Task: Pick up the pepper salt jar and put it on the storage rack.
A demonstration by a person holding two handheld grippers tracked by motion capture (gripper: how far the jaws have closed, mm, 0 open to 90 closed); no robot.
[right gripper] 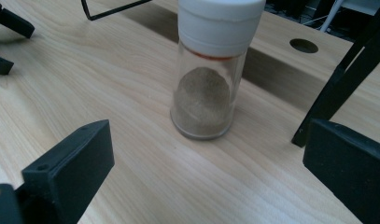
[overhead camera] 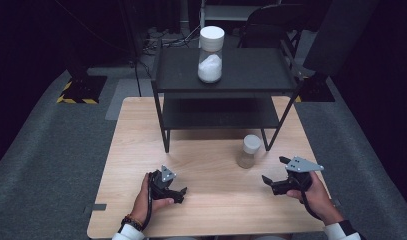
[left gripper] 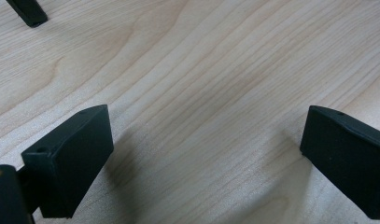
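Note:
A small glass jar point(overhead camera: 249, 151) with a white lid and brownish powder stands upright on the wooden table point(overhead camera: 211, 205), by the shelf's right front leg. My right gripper point(overhead camera: 274, 170) is open just to the right of it and not touching. In the right gripper view the jar point(right gripper: 207, 88) stands a short way ahead of my open right gripper point(right gripper: 206, 144). A taller jar point(overhead camera: 211, 54) with a white lid and white powder stands on the top shelf. My left gripper point(overhead camera: 181, 195) rests open low over the table's front left, with bare wood between its jaws point(left gripper: 206, 128).
A black two-tier shelf point(overhead camera: 251, 75) takes up the back half of the table; its right front leg point(right gripper: 334, 84) stands close beside the small jar. A round hole point(right gripper: 303, 45) is cut in the tabletop. Grey floor, a dark chair and cables lie beyond.

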